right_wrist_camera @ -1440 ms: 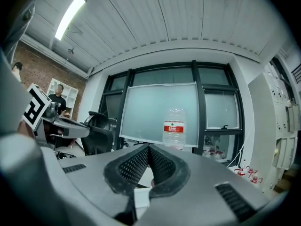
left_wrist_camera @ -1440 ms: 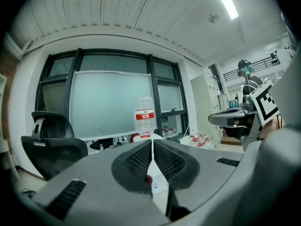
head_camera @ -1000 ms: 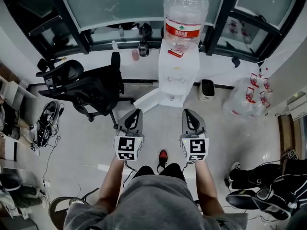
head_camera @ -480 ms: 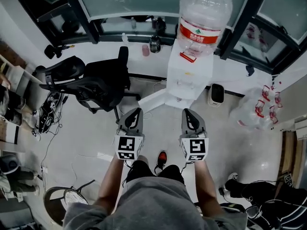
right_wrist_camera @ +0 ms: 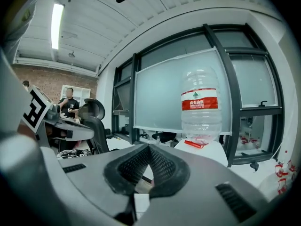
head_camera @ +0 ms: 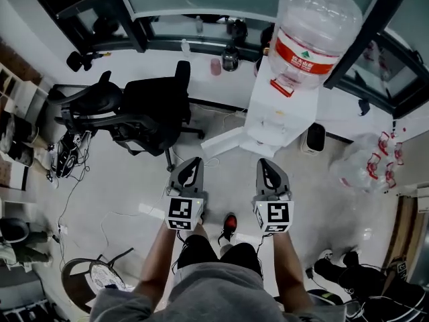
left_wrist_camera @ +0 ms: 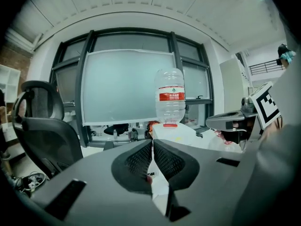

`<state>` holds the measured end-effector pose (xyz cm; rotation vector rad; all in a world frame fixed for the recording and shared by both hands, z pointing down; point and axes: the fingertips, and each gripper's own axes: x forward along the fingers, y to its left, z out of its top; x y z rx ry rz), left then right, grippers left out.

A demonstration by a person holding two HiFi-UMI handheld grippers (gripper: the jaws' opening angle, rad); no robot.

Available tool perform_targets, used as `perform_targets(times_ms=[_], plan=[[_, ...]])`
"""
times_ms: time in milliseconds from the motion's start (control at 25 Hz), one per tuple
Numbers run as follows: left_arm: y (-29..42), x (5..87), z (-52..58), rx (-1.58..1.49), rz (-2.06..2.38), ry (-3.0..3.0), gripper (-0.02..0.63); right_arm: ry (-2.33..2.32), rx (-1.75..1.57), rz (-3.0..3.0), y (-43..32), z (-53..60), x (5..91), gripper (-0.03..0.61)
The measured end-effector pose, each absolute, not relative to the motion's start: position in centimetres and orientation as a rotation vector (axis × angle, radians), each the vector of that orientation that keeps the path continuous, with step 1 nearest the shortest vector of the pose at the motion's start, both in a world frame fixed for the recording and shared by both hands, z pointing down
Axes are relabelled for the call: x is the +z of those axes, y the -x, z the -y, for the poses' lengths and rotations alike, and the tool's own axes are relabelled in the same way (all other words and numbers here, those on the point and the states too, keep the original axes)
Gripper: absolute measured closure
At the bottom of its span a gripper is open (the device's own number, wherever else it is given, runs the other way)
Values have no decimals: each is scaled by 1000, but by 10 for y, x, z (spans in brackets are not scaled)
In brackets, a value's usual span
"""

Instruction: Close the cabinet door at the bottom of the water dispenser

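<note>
The white water dispenser (head_camera: 273, 116) stands by the window with a large clear bottle (head_camera: 312, 29) on top. Its bottom cabinet door (head_camera: 224, 141) hangs open, swung out to the left over the floor. My left gripper (head_camera: 193, 163) is shut and empty, just short of the door's outer end. My right gripper (head_camera: 266, 164) is also shut and empty, in front of the dispenser's base. In the left gripper view the closed left gripper (left_wrist_camera: 152, 141) points at the dispenser (left_wrist_camera: 178, 131) and bottle (left_wrist_camera: 170, 95). The right gripper view shows the closed right gripper (right_wrist_camera: 148, 147) below the bottle (right_wrist_camera: 201, 108).
A black office chair (head_camera: 144, 113) stands left of the open door. A small bin (head_camera: 314, 138) and several empty bottles (head_camera: 365, 166) sit to the dispenser's right. Shoes and cables (head_camera: 64, 159) lie at the left. The person's red shoe (head_camera: 228, 224) is between the arms.
Both grippers and the person have moved forward toward the dispenser, which now looms larger and further right in the head view. Both jaws stayed shut.
</note>
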<state>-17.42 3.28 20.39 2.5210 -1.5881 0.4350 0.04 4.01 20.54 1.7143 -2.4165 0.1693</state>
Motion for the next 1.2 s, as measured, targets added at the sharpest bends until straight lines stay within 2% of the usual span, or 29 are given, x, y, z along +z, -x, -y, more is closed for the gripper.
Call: perform_targets(times_ms=[560,1200], plan=[[214,375,89,584,1421,-2454,581,-1743,347,2289,47,66,354,566],[234,577,140,701,1195,-2421,581,-1719,539,2115,80,115,554,566]])
